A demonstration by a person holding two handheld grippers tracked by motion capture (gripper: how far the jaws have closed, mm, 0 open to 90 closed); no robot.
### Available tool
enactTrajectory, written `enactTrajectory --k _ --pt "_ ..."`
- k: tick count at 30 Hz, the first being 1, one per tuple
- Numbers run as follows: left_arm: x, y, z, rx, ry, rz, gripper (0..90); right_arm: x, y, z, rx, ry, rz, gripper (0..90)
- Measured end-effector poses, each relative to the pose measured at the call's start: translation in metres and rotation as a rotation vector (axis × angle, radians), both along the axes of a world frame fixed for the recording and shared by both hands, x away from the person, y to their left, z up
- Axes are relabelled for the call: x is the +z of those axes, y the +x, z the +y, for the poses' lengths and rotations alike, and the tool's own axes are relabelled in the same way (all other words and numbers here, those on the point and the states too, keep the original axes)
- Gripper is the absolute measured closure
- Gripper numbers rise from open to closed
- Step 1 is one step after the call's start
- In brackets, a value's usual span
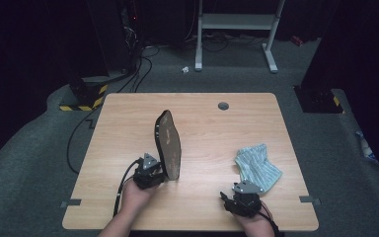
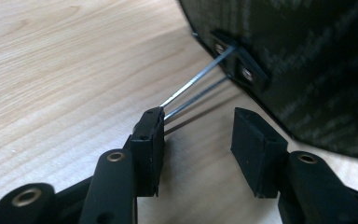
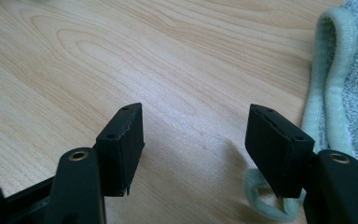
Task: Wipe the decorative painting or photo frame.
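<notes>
Left gripper (image 2: pixel 198 135) jaws gape on the table (image 2: pixel 51 70), thin wire handle (image 2: pixel 193 84) of the dark pan (image 2: pixel 307 60) between.

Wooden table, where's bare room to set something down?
The wooden table is bare along the far edge near the grey grommet, and down the left side. It's crowded near the upright dark oval pan and the crumpled striped green cloth.

left gripper (image 1: pixel 149 174): black body, grey three-cornered plate on top, black cable trailing from near left side. right gripper (image 1: pixel 246 197): same black build, grey three-cornered plate, black cable at near right. left gripper view: two black jaws with blocky ribbed rubber pads (image 2: pixel 150 148), brass-coloured pivot rivets on rounded arms. right gripper view: matching black pads (image 3: pixel 121 147), brass rivets, small screw holes at pad tips. forearms bare, no sleeves visible.
</notes>
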State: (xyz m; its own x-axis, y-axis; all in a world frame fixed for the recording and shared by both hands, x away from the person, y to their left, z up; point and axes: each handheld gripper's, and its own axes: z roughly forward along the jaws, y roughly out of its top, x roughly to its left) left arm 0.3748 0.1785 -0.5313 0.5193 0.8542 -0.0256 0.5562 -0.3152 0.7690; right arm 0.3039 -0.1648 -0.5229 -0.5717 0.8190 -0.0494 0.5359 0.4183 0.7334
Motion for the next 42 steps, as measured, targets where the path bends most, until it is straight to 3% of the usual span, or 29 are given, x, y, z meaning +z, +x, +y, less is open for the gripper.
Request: enactTrajectory --k 4,7,10,13,18,21,27,30,34,42 --pt "0.000 0.006 0.001 0.014 0.013 -0.002 52.8 0.000 -0.002 0.000 -0.004 0.000 -0.002 36.8" --pt "0.002 0.000 0.003 0.011 0.026 -0.020 52.8 0.001 -0.002 0.000 0.002 0.002 -0.005 36.9" --pt "0.007 -0.015 0.009 0.008 0.032 -0.044 52.7 0.004 0.000 0.002 0.011 0.009 -0.014 36.9" --pt "0.013 -0.040 0.018 -0.008 0.030 -0.050 50.9 0.006 0.003 0.005 0.021 0.016 -0.020 37.0" --pt "0.029 -0.075 0.014 -0.035 0.000 -0.088 42.0 0.008 0.011 0.017 0.057 0.019 -0.026 37.0" --pt "0.038 -0.087 0.008 -0.043 -0.024 -0.121 37.2 0.008 0.015 0.023 0.076 0.015 -0.025 37.0" --pt "0.049 -0.079 -0.005 -0.033 -0.077 -0.140 34.3 0.005 0.017 0.031 0.095 0.008 -0.020 37.0" --pt "0.052 -0.072 -0.007 -0.017 -0.101 -0.144 38.7 0.005 0.017 0.029 0.087 0.012 -0.017 37.7" --pt "0.054 -0.069 -0.003 -0.012 -0.108 -0.149 46.5 0.005 0.016 0.026 0.074 0.028 -0.012 38.8" --pt "0.052 -0.070 0.009 0.015 -0.106 -0.147 48.0 0.011 0.017 0.032 0.096 0.063 -0.036 36.4"
